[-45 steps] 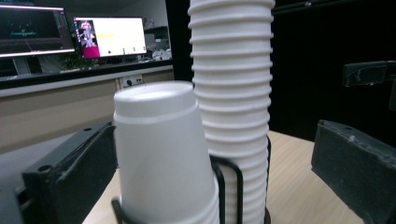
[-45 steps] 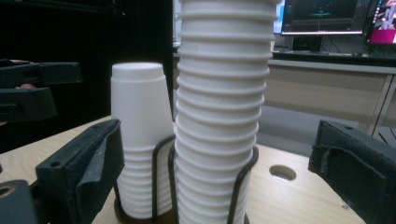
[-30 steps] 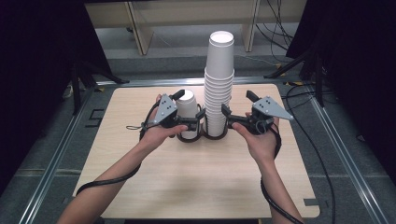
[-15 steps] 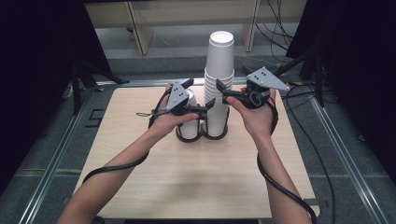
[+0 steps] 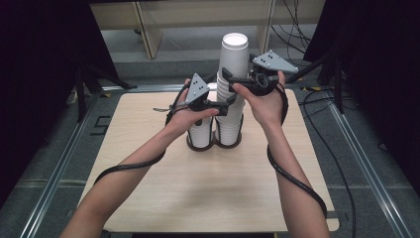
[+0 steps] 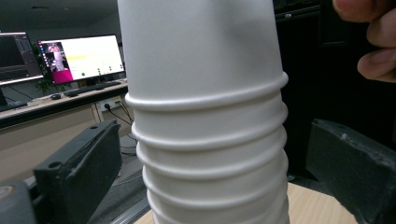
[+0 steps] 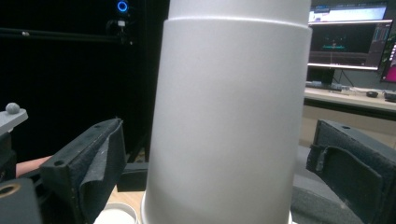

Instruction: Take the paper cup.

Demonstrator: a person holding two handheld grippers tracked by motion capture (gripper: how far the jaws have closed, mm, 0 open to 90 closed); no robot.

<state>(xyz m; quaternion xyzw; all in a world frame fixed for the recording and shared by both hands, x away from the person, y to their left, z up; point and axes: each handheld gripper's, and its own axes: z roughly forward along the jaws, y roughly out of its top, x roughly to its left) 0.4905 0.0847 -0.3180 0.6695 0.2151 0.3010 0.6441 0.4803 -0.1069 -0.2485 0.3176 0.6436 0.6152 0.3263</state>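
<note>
A: Where was the tall stack of white cups (image 5: 232, 91)?

B: Upright in the right ring of a dark two-ring holder (image 5: 214, 144) at the middle of the wooden table (image 5: 208, 193). A much shorter stack of cups (image 5: 200, 133) sat in the ring just left of it.

A: And the left gripper (image 5: 224, 105)?

B: Held against the tall stack's left side, partway up. Its jaws stood spread, one on each side of the ribbed rims, with a gap between each pad and the cups.

A: The right gripper (image 5: 229, 79)?

B: Higher, near the tall stack's top, coming in from its right. Its jaws were parted too, flanking the smooth wall of an upper cup without touching it.
</note>
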